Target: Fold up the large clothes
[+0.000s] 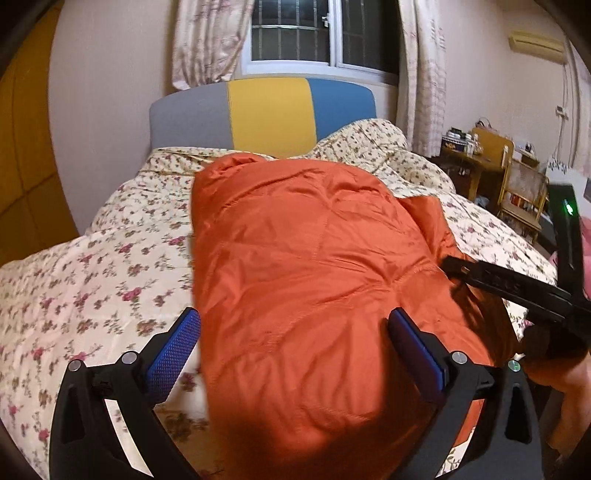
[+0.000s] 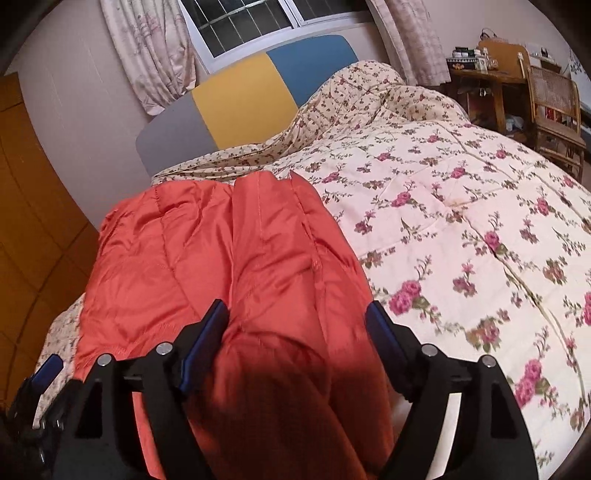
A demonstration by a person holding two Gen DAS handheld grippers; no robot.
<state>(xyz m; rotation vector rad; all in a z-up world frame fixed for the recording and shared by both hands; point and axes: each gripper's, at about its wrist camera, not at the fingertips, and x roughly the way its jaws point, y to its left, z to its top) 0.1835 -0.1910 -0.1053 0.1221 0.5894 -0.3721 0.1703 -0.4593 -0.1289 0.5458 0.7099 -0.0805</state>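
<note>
Both tongs (image 1: 293, 321) (image 2: 297, 314) straddle orange jacket (image 1: 314, 240).

Both views are taken from just behind the tongs, angled down along the bed (image 1: 92, 266) toward the striped headboard (image 1: 266, 110) and window (image 2: 240, 26). The orange garment (image 1: 306, 258) is seen close up in each; the left view sits further left.
</note>
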